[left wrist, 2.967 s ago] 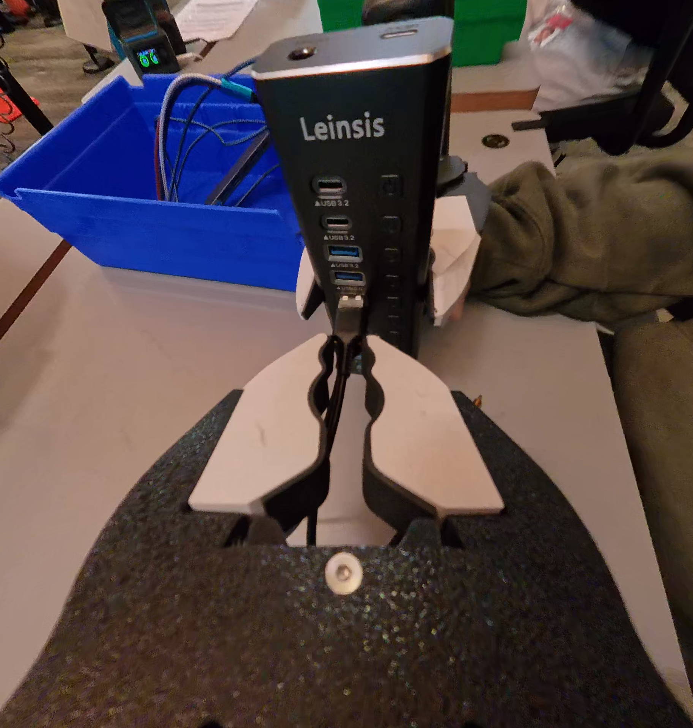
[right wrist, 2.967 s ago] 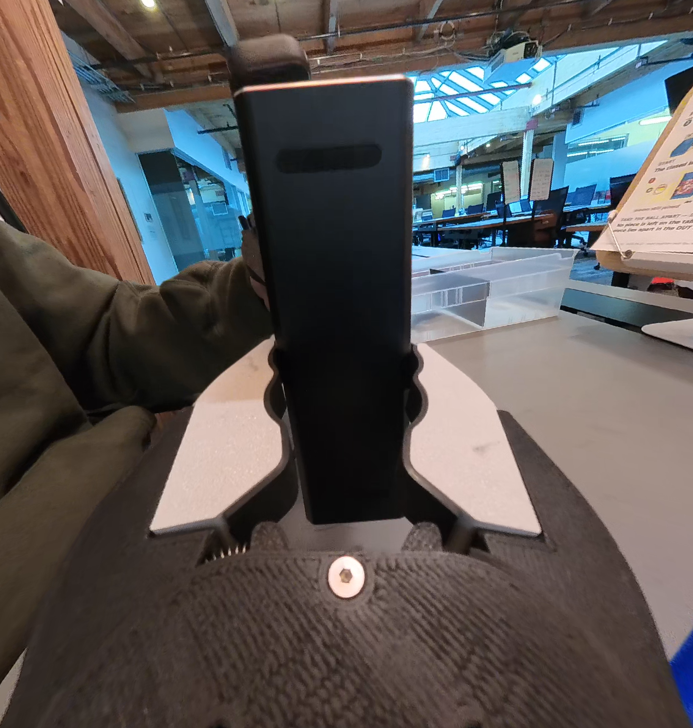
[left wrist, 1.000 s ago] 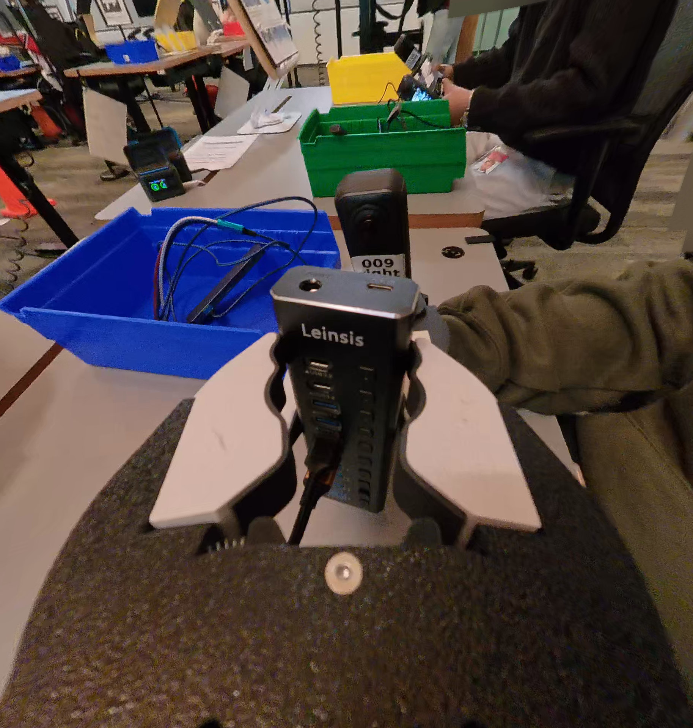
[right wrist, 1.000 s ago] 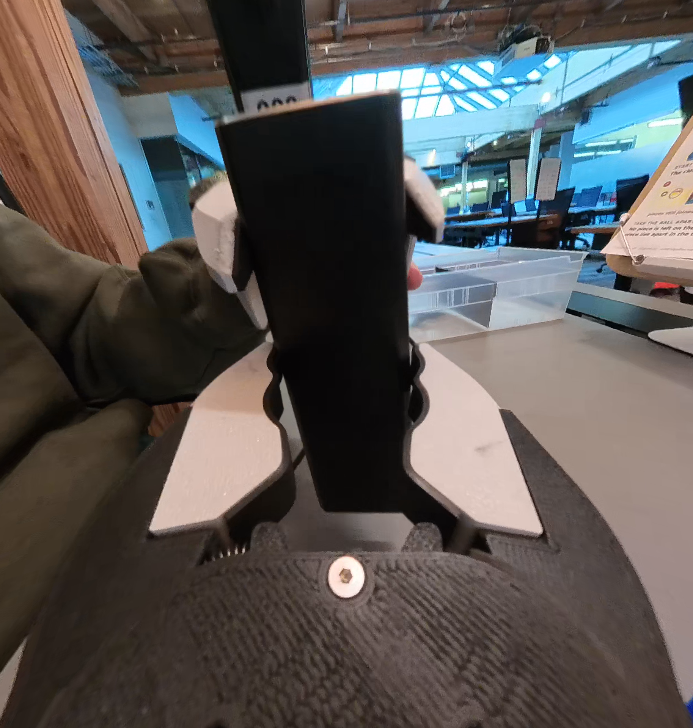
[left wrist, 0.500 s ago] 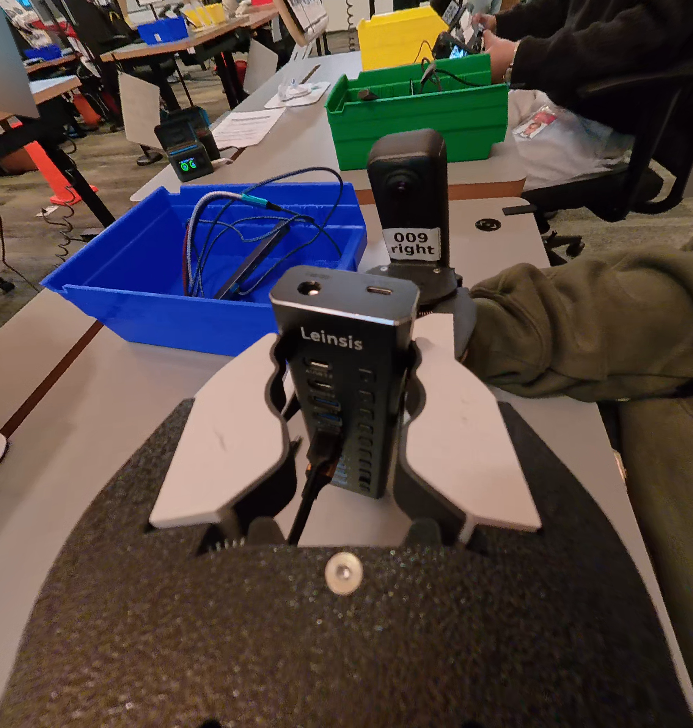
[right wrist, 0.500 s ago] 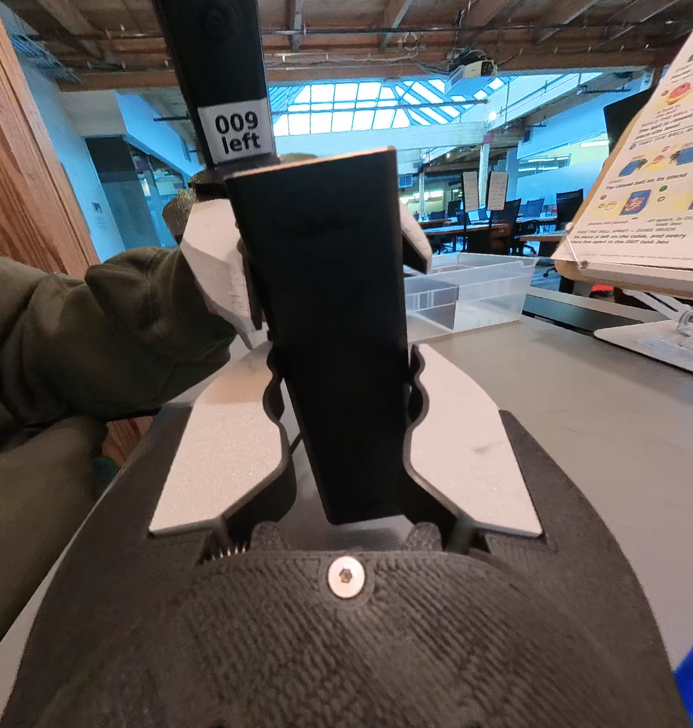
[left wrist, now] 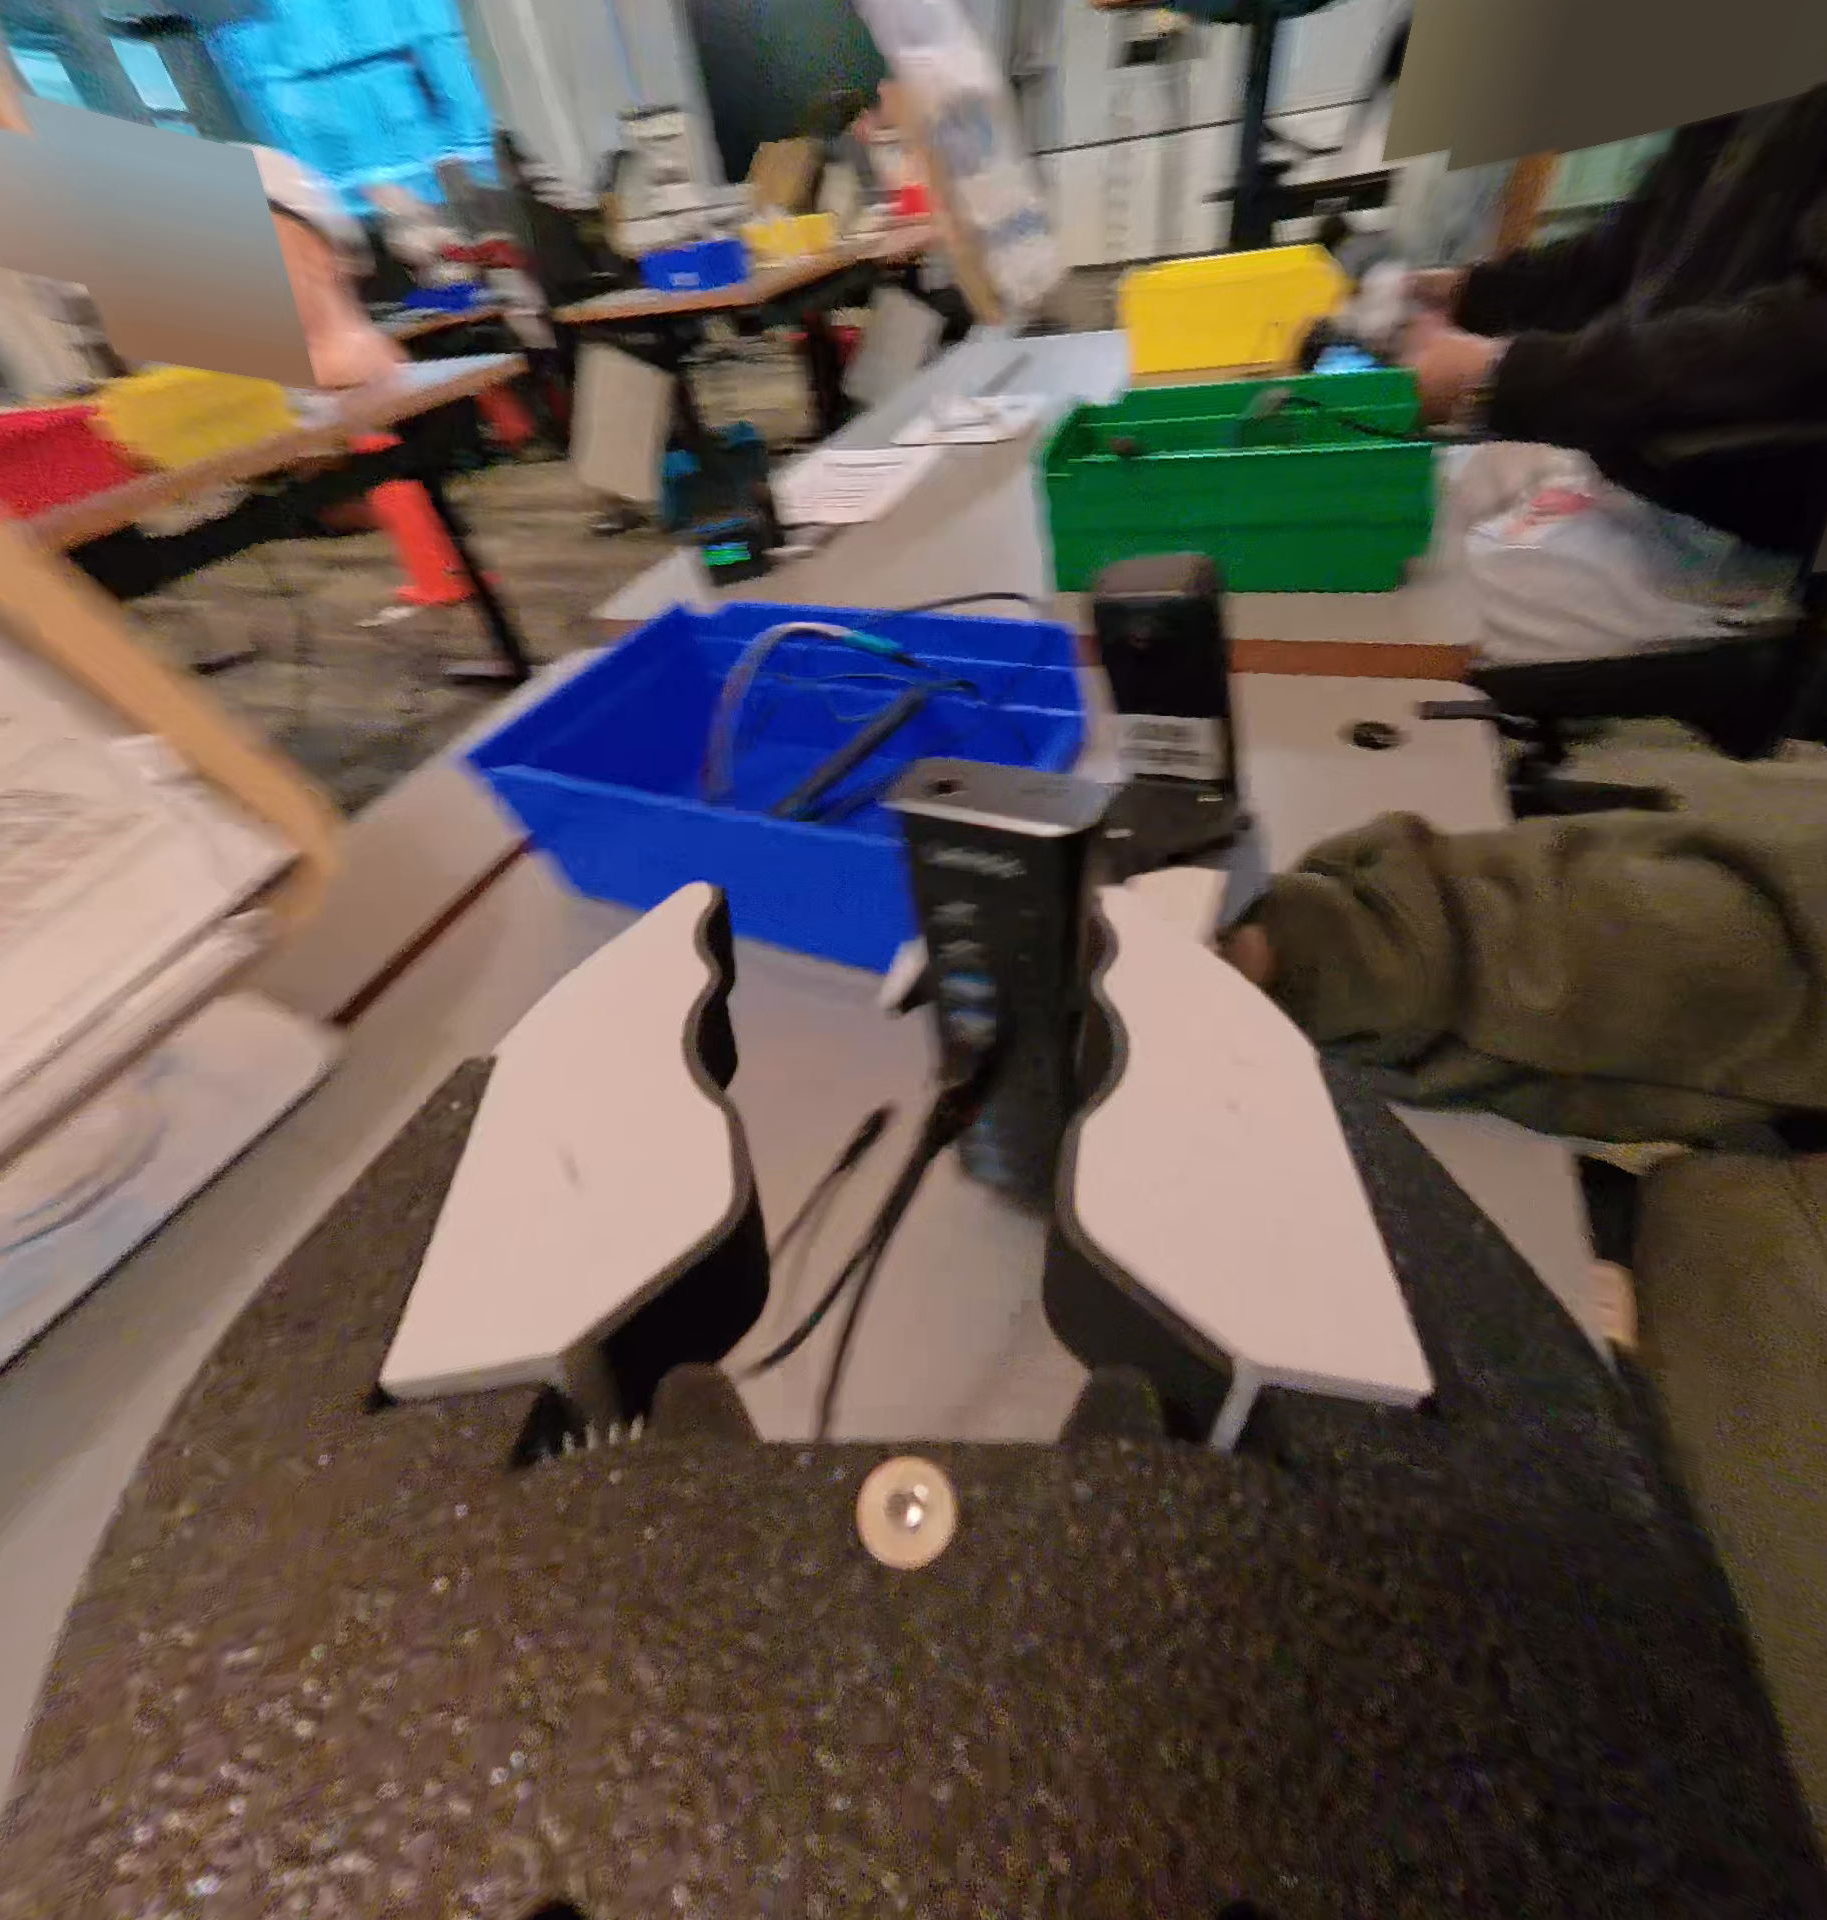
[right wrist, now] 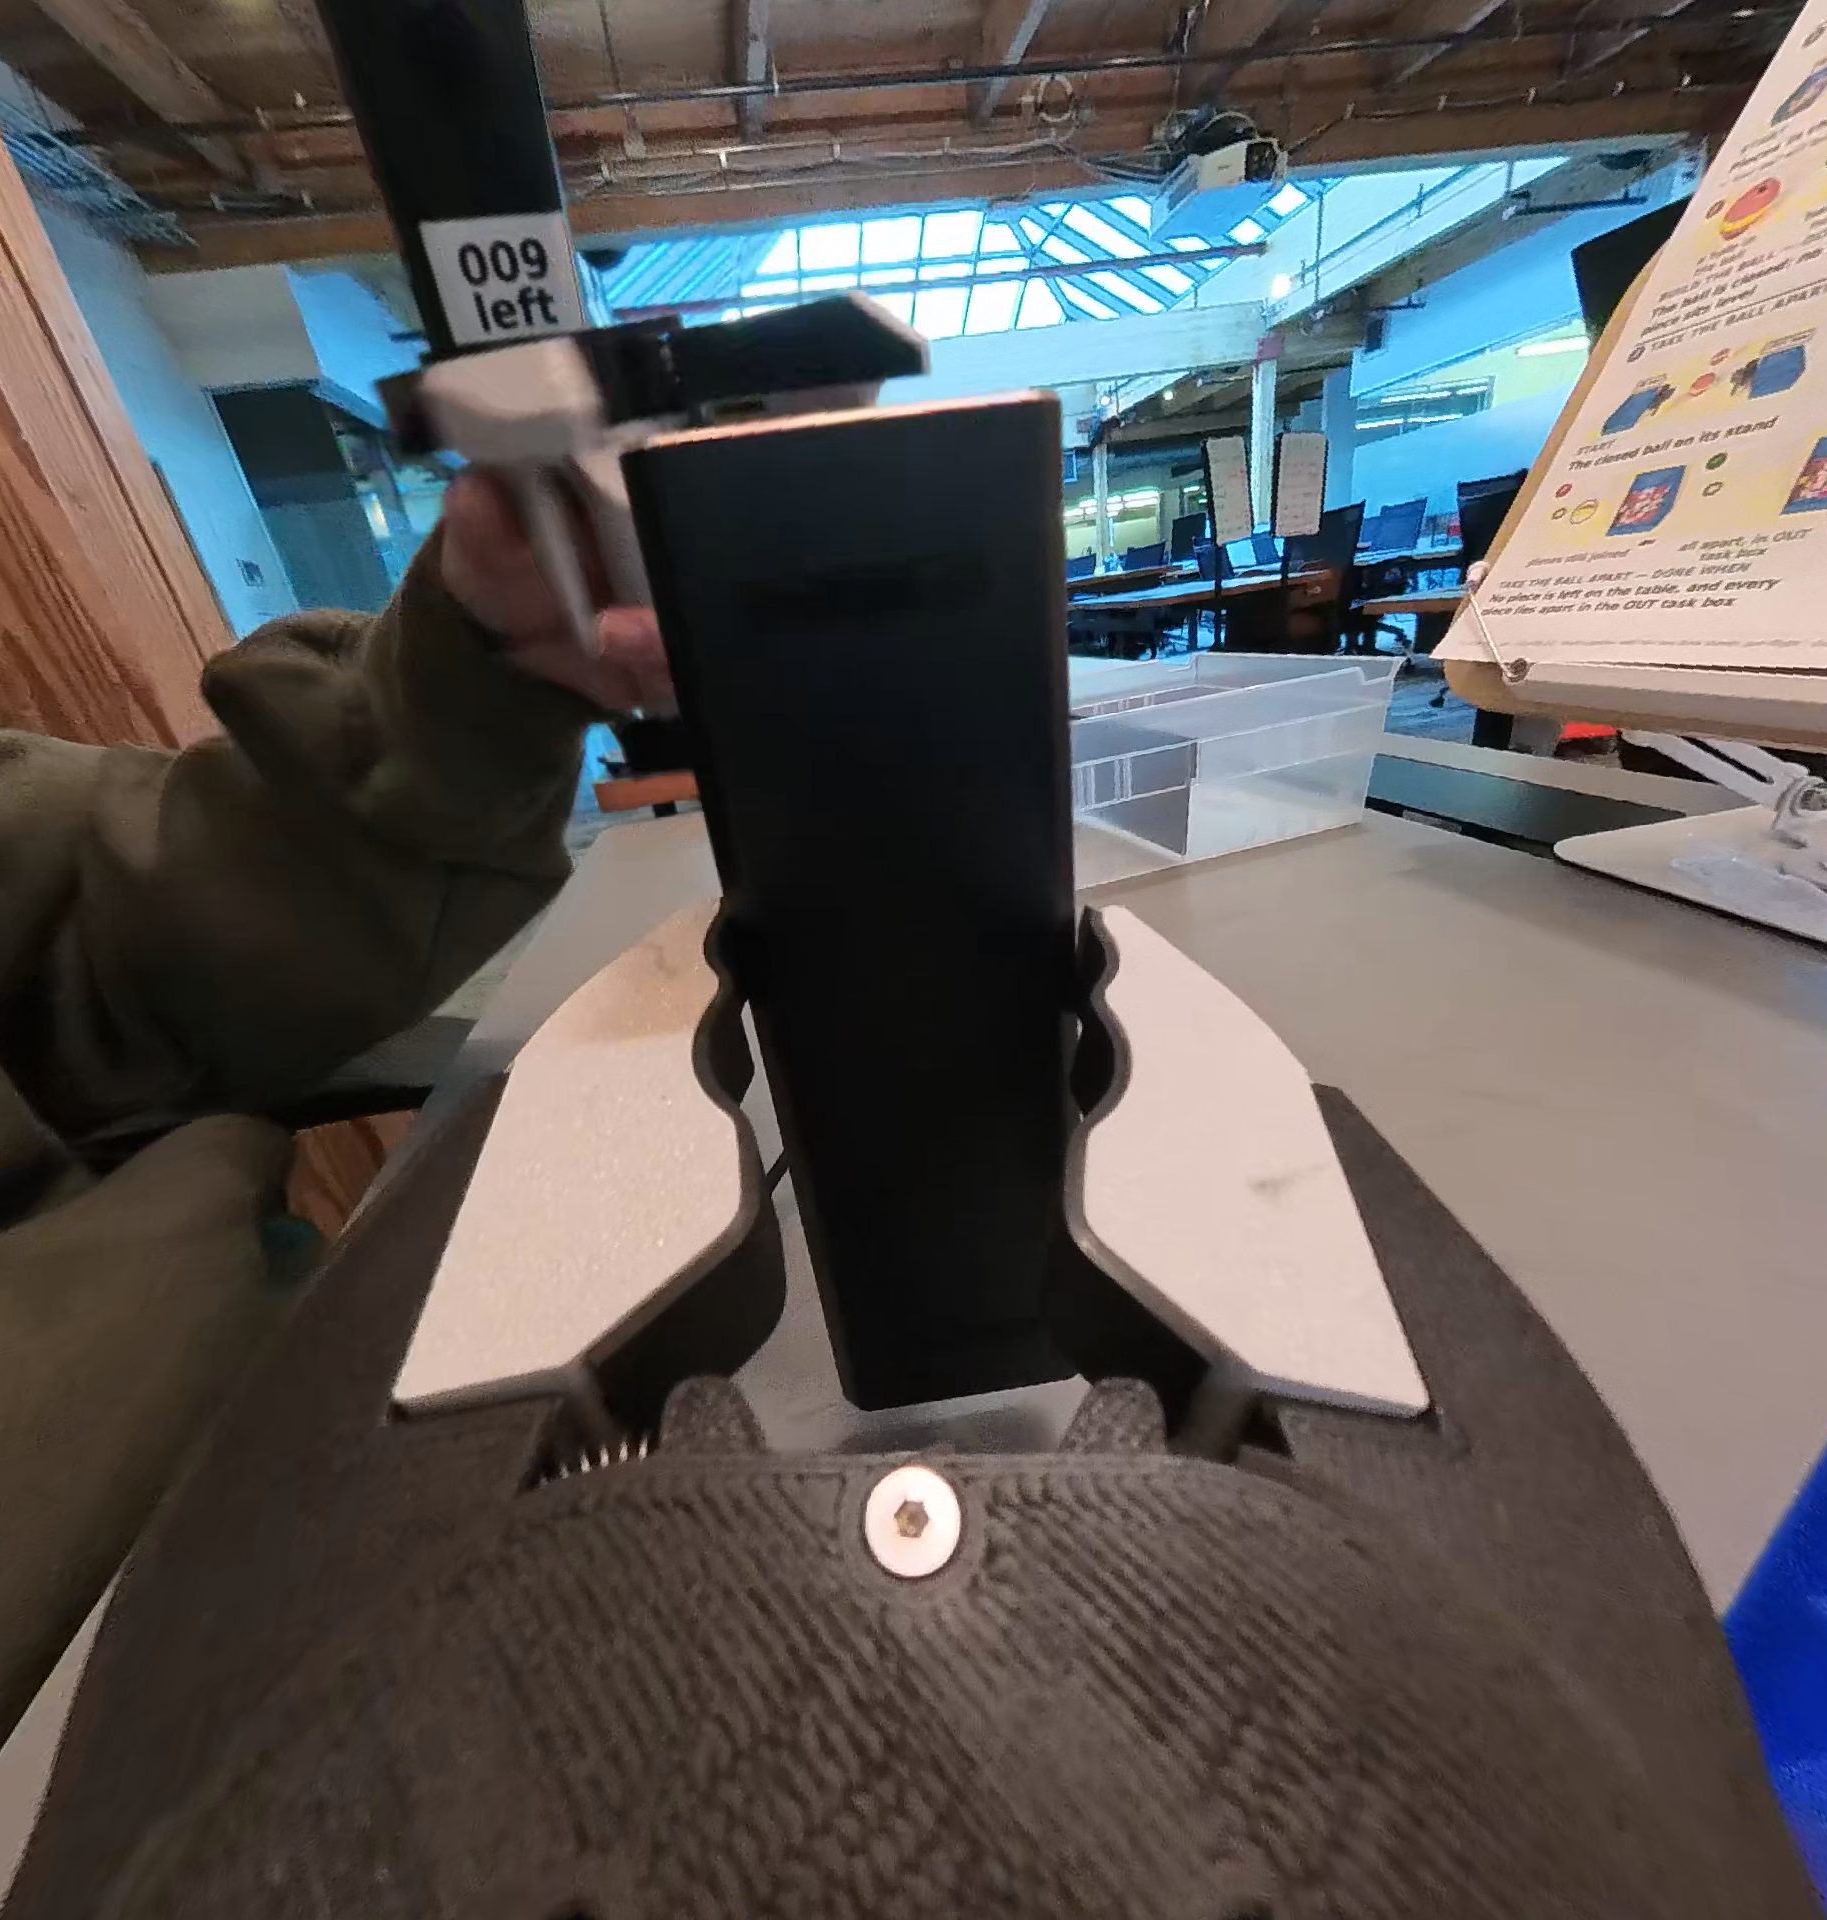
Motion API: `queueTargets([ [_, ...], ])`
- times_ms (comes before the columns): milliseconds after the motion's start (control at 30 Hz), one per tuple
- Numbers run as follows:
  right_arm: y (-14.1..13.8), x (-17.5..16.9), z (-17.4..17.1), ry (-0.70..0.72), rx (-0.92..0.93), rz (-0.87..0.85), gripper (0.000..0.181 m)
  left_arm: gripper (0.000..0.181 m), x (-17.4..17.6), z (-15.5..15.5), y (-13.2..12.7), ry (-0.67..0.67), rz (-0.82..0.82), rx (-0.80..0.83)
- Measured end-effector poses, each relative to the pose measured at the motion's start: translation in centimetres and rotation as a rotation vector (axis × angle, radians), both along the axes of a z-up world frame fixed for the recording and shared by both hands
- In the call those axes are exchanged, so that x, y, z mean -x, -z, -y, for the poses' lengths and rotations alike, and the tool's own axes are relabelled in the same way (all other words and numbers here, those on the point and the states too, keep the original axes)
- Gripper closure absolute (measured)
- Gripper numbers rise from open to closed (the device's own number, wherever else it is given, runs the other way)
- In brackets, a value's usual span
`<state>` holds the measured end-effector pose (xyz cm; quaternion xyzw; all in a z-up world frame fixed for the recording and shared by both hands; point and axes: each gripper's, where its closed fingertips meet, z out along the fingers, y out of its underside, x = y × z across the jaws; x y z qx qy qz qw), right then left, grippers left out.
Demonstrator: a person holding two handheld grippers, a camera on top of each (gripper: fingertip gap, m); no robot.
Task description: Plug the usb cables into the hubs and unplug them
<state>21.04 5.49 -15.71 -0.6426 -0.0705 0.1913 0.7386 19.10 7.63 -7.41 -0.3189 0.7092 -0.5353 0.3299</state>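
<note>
Several coloured bins (left wrist: 1236,488) dot grey tables (right wrist: 1460,1039) under timber ceiling

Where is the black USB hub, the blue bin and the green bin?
black USB hub (right wrist: 878,831), right wrist view, on its plain back face.
blue bin (left wrist: 680,831), left wrist view, on its front wall.
green bin (left wrist: 1241,520), left wrist view, on its front wall.

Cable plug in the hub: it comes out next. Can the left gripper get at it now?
Probably yes: the left gripper is open, the plug lies unblocked between its fingers, and the right gripper holds the hub.
</note>
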Motion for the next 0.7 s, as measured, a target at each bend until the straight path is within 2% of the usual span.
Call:
queueTargets([
  [67, -0.1, -0.2, 0.1, 0.001, -0.005, -0.014, 0.120, 0.123, 0.4, -6.6, -1.3, -0.233, -0.024, -0.061],
  [133, -0.2, -0.2, 0.2, -0.009, -0.012, -0.025, 0.120, 0.126, 1.7, -15.4, -0.7, -0.514, -0.174, -0.164],
  [200, -0.2, -0.1, 0.2, -0.018, -0.014, -0.027, 0.120, 0.127, 4.0, -24.1, 0.8, -0.764, -0.355, -0.235],
  [233, -0.2, -0.1, 0.2, -0.024, -0.012, -0.026, 0.120, 0.127, 5.3, -27.6, 2.1, -0.847, -0.470, -0.226],
  [300, -0.2, 0.0, 0.2, -0.028, -0.012, -0.023, 0.120, 0.123, 7.5, -32.0, 5.6, -0.916, -0.755, -0.104],
  [367, -0.2, -0.1, 0.2, -0.025, -0.016, -0.033, 0.120, 0.120, 8.5, -34.7, 8.7, -0.934, -0.954, 0.046],
  [467, -0.4, -0.3, 0.4, -0.028, -0.026, -0.050, 0.120, 0.121, 8.4, -36.4, 12.3, -0.936, -1.118, 0.239],
  [533, -0.4, -0.1, 0.4, -0.035, -0.026, -0.040, 0.120, 0.123, 7.7, -36.7, 13.6, -0.954, -1.174, 0.428],
  [600, -0.2, 0.1, 0.3, -0.039, -0.015, -0.027, 0.120, 0.128, 7.3, -37.4, 14.7, -1.000, -1.191, 0.524],
  [700, -0.2, 0.3, 0.3, -0.051, -0.012, -0.015, 0.120, 0.135, 8.0, -38.8, 16.6, -1.153, -1.247, 0.660],
])
